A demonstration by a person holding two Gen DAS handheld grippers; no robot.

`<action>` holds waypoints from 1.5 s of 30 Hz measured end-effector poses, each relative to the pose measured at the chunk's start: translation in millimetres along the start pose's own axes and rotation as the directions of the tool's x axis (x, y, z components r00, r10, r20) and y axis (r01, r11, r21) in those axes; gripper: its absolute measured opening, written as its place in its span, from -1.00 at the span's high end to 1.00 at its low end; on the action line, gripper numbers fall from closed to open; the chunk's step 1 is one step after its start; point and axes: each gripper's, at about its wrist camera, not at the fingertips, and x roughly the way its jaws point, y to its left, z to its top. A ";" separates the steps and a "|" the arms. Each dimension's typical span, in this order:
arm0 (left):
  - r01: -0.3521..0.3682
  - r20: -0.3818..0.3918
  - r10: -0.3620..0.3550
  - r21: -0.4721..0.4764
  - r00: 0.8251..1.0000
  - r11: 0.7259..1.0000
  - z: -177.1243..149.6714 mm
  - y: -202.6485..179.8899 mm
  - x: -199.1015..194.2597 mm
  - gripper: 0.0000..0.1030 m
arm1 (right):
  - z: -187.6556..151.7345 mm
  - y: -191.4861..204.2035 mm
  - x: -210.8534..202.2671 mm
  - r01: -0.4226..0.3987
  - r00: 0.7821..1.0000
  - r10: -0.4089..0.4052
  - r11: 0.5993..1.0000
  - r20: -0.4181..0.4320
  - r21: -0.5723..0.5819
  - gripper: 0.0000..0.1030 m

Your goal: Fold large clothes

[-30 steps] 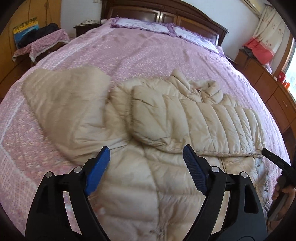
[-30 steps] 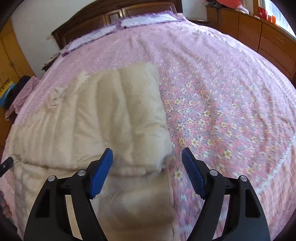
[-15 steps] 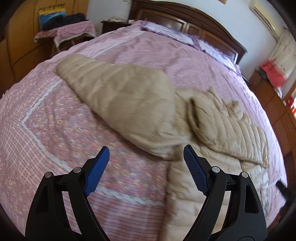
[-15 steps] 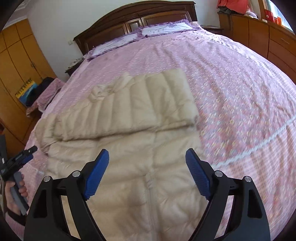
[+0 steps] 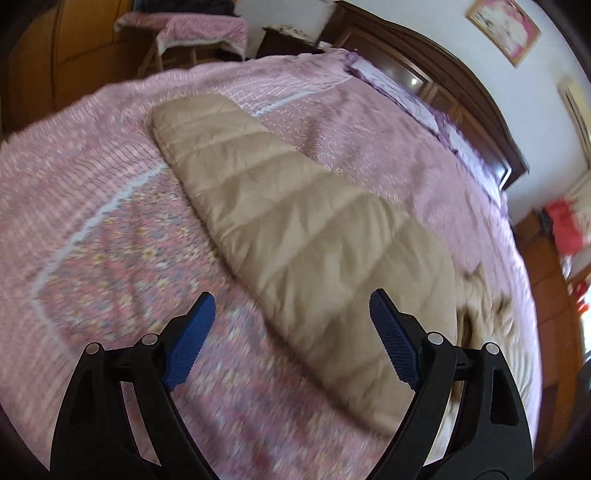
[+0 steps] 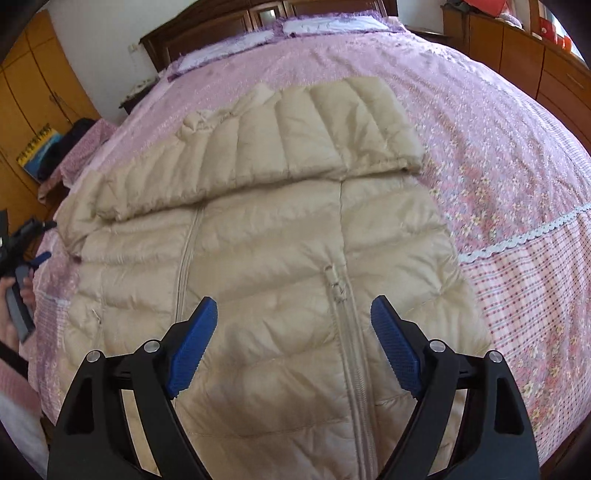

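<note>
Right wrist view: jacket (image 6: pixel 280 236) (sleeve folded) nears bedspread (image 6: pixel 517 155) edge.

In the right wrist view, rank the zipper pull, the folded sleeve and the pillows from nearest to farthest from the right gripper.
1. zipper pull: just ahead of the right gripper, between its open fingers, on the jacket front.
2. folded sleeve: laid across the jacket's upper part, farther up the bed.
3. pillows: at the headboard end, farthest away.

Bare bedspread (image 6: pixel 517 140) lies open beside jacket (image 6: pixel 277 258).
</note>
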 end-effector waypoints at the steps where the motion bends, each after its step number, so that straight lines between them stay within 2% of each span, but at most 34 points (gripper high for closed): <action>1: 0.002 -0.003 -0.002 -0.012 1.000 1.000 2.6 -0.4 7.5 -0.65 | -0.7 1.3 0.4 0.006 1.000 -0.006 1.000 -0.002 -0.005 -0.59; 4: -0.010 -0.013 0.009 -0.040 1.000 0.999 9.3 -0.7 32.6 -0.65 | -2.9 1.5 -1.2 0.024 1.000 -0.024 1.000 -0.009 -0.006 -0.59; 8: -0.067 -0.002 0.067 -0.089 0.998 0.994 19.0 4.7 55.7 -0.65 | -6.7 -2.0 -8.6 0.054 0.999 -0.054 0.998 -0.007 -0.011 -0.60; 10: -0.097 -0.001 0.098 -0.145 0.995 0.985 26.4 11.3 67.4 -0.65 | -8.3 -4.4 -10.5 0.064 0.998 -0.064 0.998 -0.007 -0.011 -0.60; 12: -0.123 -0.034 0.119 -0.173 0.992 0.977 33.3 12.6 80.6 -0.75 | -9.7 -6.4 -11.0 0.074 0.997 -0.074 0.997 -0.012 -0.010 -0.61; 14: -0.160 -0.051 0.154 -0.156 0.987 0.975 38.7 6.3 91.1 -0.84 | -10.4 -8.2 -10.8 0.078 0.997 -0.078 0.997 -0.014 -0.008 -0.61; 17: -0.249 -0.048 0.246 -0.103 0.968 0.963 42.2 -9.3 102.7 -0.85 | -11.7 -11.7 -10.3 0.074 0.997 -0.074 0.997 -0.013 -0.001 -0.61; 19: -0.316 -0.034 0.314 -0.041 0.949 0.948 39.4 -21.5 106.7 -0.71 | -13.6 -14.7 -9.5 0.073 0.997 -0.073 0.997 -0.016 0.003 -0.61; 21: -0.346 -0.007 0.346 0.020 0.938 0.938 37.1 -32.9 104.6 -0.27 | -15.5 -17.8 -9.2 0.071 0.997 -0.071 0.997 -0.018 0.010 -0.61; 22: -0.348 0.007 0.348 0.047 0.937 0.936 35.7 -38.6 102.4 -0.12 | -16.5 -20.0 -9.3 0.069 0.997 -0.069 0.998 -0.019 0.016 -0.61; 24: -0.325 0.019 0.324 0.054 0.946 0.944 35.7 -40.8 94.1 0.47 | -18.4 -23.6 -10.3 0.064 0.998 -0.064 0.998 -0.018 0.028 -0.61; 27: -0.246 0.040 0.245 0.015 0.969 0.969 37.6 -31.5 72.2 0.76 | -18.9 -28.2 -12.9 0.027 0.999 -0.025 0.998 -0.024 0.062 -0.61; 30: -0.195 0.079 0.195 0.001 0.978 0.981 25.1 -16.1 42.1 0.80 | -19.1 -28.3 -17.6 0.001 1.000 0.000 0.998 -0.014 0.068 -0.62; 34: -0.164 0.150 0.162 0.001 0.975 0.986 5.6 -0.3 -1.1 0.81 | -19.8 -23.1 -19.9 -0.012 1.000 0.013 0.999 -0.007 0.045 -0.64; 41: -0.051 0.274 0.052 -0.009 0.960 0.999 -29.3 18.0 -78.5 0.81 | -22.0 -18.6 -24.7 -0.041 0.999 0.041 0.999 0.010 0.022 -0.65; 45: -0.022 0.317 0.006 0.048 0.948 0.999 -39.8 1.2 -114.3 0.81 | -23.3 -19.4 -29.7 -0.055 0.998 0.055 0.998 0.014 0.013 -0.65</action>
